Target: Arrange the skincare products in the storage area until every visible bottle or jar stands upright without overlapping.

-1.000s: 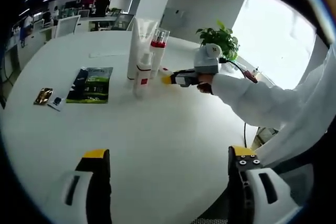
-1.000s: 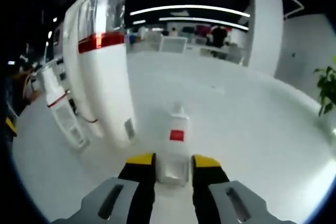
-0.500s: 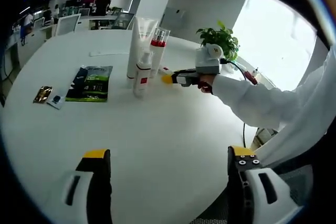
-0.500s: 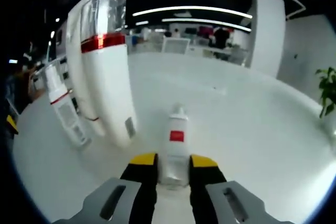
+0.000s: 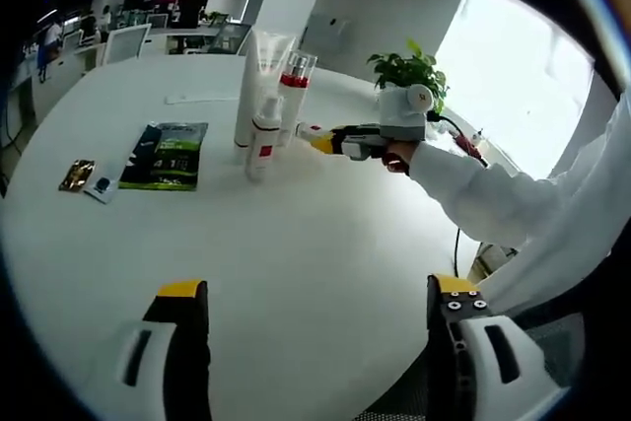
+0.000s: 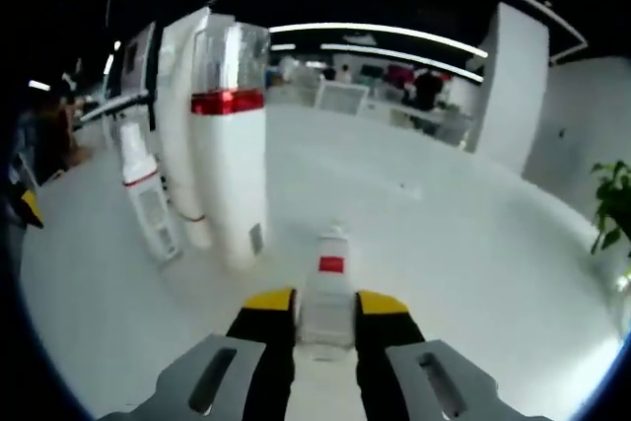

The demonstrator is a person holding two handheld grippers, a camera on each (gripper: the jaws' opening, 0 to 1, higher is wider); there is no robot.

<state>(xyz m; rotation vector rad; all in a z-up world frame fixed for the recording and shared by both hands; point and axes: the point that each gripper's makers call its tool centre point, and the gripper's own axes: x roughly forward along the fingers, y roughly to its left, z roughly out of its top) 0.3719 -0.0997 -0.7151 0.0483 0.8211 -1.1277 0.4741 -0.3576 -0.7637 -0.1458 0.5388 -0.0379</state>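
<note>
Left gripper view: the left gripper hangs over the near edge of the white tabletop with its jaws wide apart and nothing between them. Far across, three bottles stand upright and close together — a tall tube, a pump bottle with a red band, and a spray bottle. A dark packet lies flat to their left. The right gripper reaches in beside the group.

Right gripper view: the right gripper's jaws are closed on a small bottle with a red label, lying along them — low over the tabletop, just right of the standing group.
</note>
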